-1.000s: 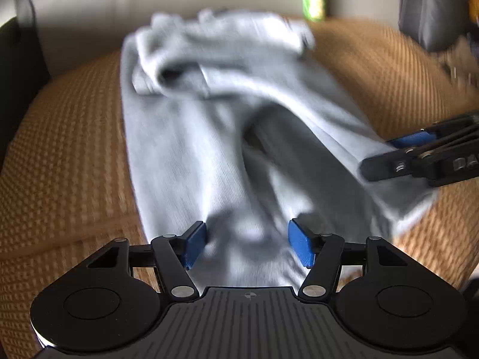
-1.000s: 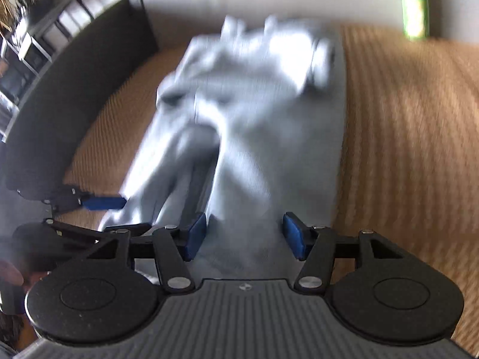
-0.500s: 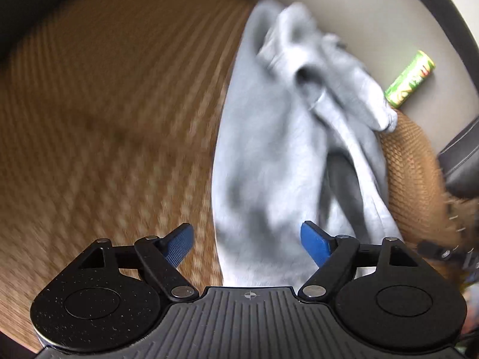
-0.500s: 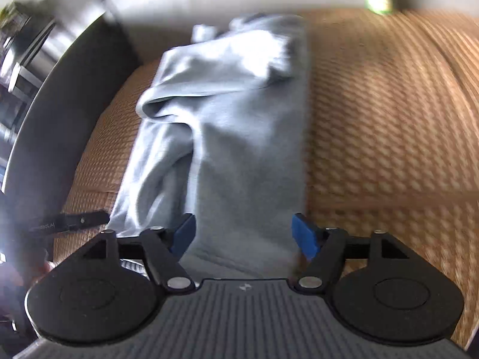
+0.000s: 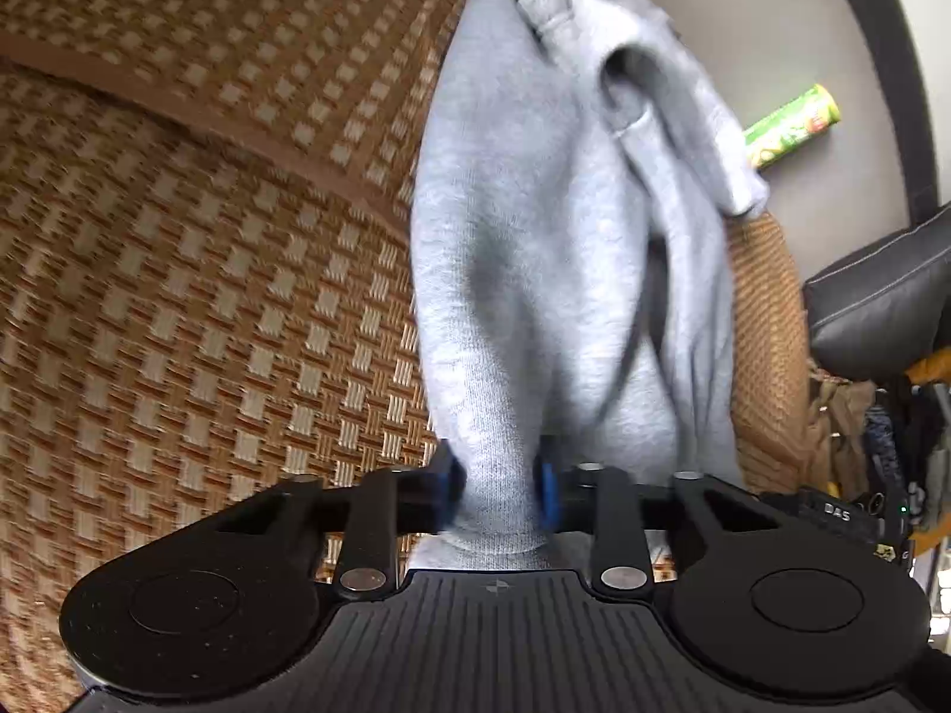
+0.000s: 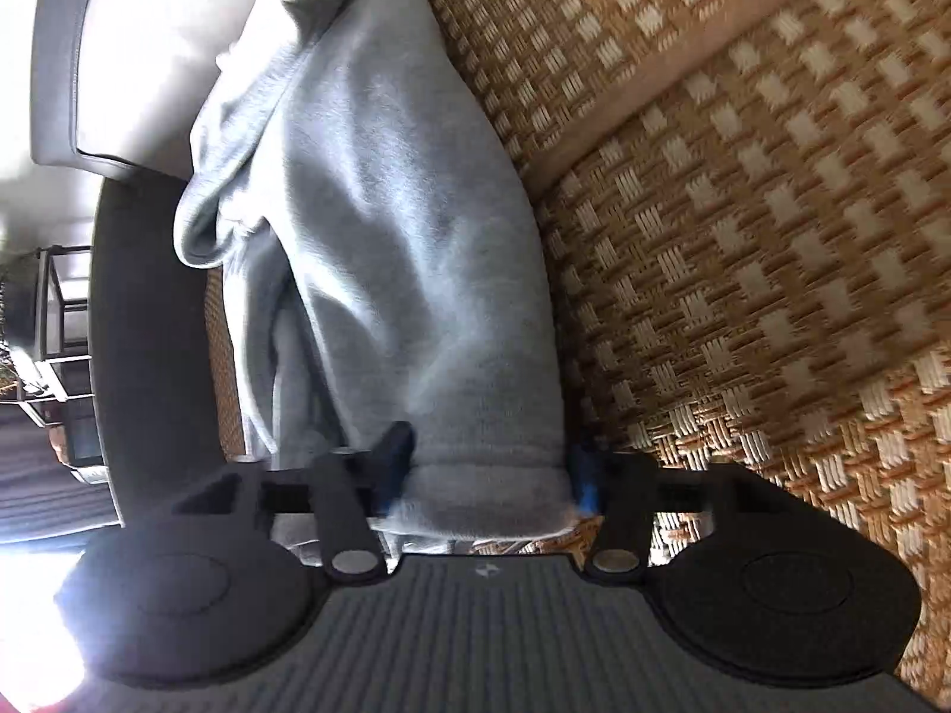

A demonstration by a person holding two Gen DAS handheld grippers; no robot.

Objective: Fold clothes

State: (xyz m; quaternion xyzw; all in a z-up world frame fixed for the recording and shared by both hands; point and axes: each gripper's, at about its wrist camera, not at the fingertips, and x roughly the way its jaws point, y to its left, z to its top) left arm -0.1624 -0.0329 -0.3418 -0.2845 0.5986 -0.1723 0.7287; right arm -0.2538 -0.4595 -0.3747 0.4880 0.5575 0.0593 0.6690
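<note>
Both grippers are clamping hems: left gripper (image 5: pixel 496 493) and right gripper (image 6: pixel 487 475), jaws just closing, are pinching the grey sweatpants (image 5: pixel 535 273) lying on the woven mat (image 5: pixel 208 273). Soft, floppy fleece, probably light; cuffs are giving the firmest hold.

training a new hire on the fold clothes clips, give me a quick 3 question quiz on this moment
1. True or false: the left tool has its blue pads closed on the hem of the grey garment.
2. Multiple choice: what does the garment lie on? A) a glass table B) a woven mat C) a tiled floor
3. Fill in: the cuff-like edge of the garment sits between the fingers of the right tool, and beyond the garment in the left view lies a ____ tube.

Key: 1 true; 2 B; 3 green
</note>
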